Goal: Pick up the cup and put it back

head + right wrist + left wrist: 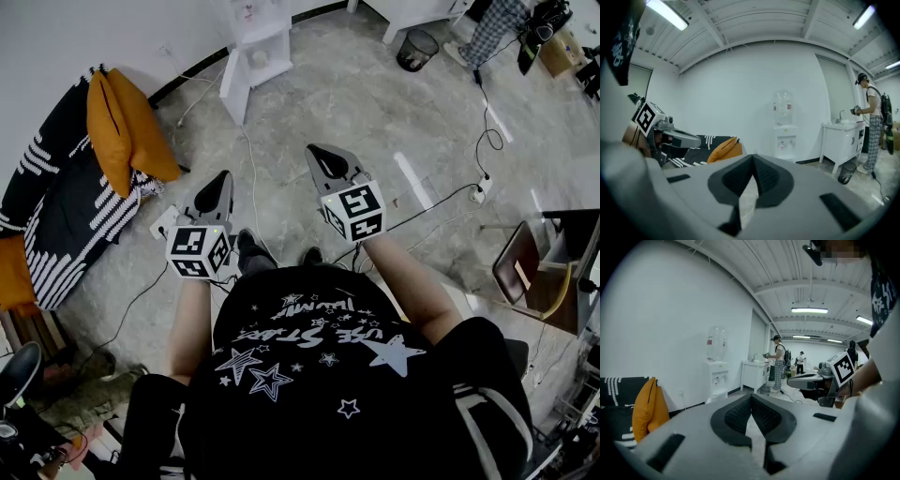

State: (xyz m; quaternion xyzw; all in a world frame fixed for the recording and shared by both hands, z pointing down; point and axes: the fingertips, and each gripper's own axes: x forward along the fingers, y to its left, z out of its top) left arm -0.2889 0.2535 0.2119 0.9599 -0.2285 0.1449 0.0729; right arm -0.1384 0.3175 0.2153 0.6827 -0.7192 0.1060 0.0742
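Currently left tongs (223, 178) and right tongs (314, 150) both pressed together, held forward side by side above floor (309, 103).

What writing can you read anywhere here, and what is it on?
"USE STARS", seemingly, upside down: black T-shirt.
Line above it: too distorted to read.
Water bottle label: too small.
Marker cubes: patterns only, no letters.

Bright, even light comes from ceiling tube lamps (809, 310). Both gripper views bend strongly toward their dark corners.
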